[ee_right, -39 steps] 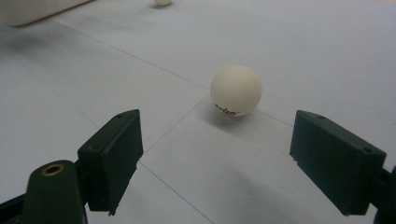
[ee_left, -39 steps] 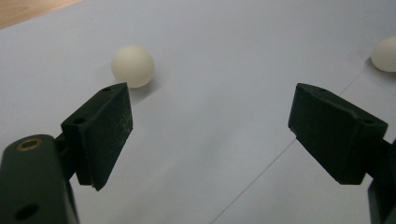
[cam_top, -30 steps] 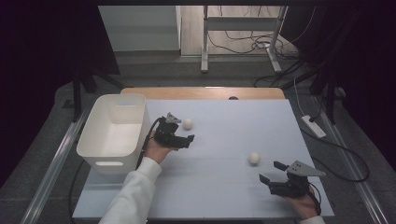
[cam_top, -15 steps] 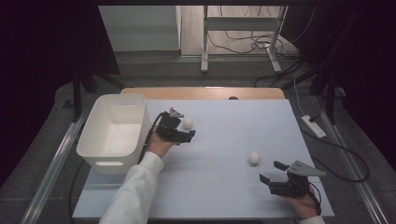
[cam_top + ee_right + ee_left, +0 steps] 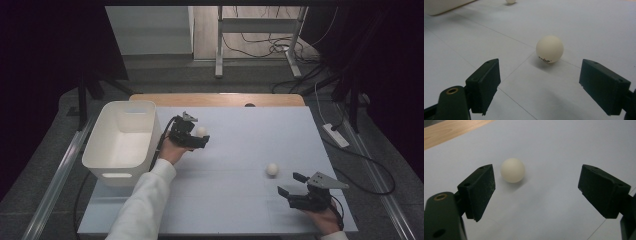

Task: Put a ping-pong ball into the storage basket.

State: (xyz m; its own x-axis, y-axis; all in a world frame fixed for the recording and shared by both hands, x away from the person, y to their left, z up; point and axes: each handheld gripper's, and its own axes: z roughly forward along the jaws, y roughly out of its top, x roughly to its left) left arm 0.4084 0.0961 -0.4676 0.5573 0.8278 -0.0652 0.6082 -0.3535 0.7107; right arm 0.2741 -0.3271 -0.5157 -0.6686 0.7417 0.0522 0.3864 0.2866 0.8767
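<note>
Two small off-white balls, round, matt, both resting on the pale sheet covering the desk, well apart.

Far ball: plain, unmarked on the visible side. Lies near the white bin, just ahead of the left tongs, closer to one jaw, touching neither. Not gripped.

Near ball: small dark print low on its side. Lies ahead of the right tongs, clear of both jaws.
</note>
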